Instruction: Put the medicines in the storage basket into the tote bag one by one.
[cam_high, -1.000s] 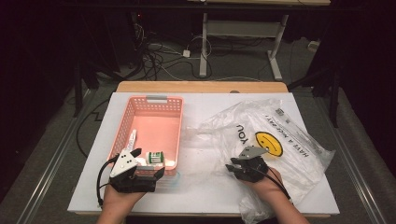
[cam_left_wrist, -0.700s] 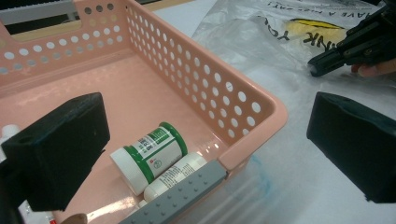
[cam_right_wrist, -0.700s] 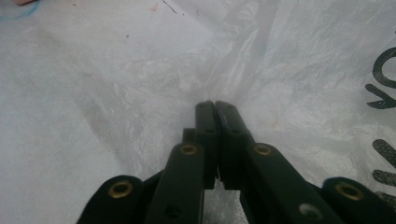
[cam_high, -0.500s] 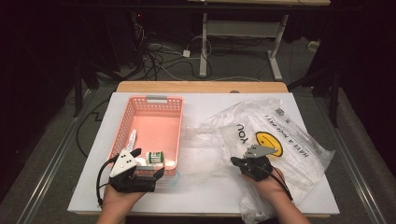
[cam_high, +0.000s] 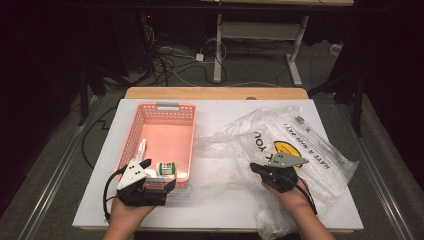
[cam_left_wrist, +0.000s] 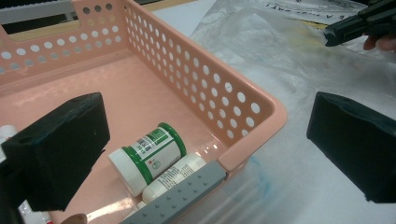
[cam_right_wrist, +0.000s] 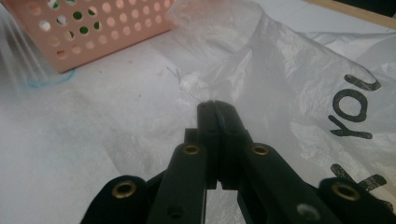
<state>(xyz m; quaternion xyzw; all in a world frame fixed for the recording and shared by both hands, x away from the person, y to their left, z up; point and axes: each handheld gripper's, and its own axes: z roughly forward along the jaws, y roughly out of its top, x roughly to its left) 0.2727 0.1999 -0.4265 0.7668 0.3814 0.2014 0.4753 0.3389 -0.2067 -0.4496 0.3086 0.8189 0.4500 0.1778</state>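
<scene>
Currently logged, as I run the rig remotely:

Item 1, right gripper (cam_high: 259, 168): jaws closed together, and they have just been closing. Their tips meet at the clear plastic bag (cam_high: 295, 145); whether a fold of film is pinched between them I cannot tell. Hand low over the table (cam_high: 220, 212), jaws pointing left along the bag toward the basket.

Item 2, plastic bag: spread on the right half of the table, long axis running from near right to far left, mouth side nearest the pink basket (cam_high: 186, 131).

Item 3, left gripper (cam_high: 159, 176): jaws wide open, holding nothing, straddling the basket's near right corner. Hand resting at the near table edge.

Item 4, green-lidded jar (cam_left_wrist: 148, 156): lying on its side inside the basket, just beside the left jaws, beside a white bottle (cam_left_wrist: 173, 176).

Judgement: the left hand is nearer the jar; the bag lies to its right.
</scene>
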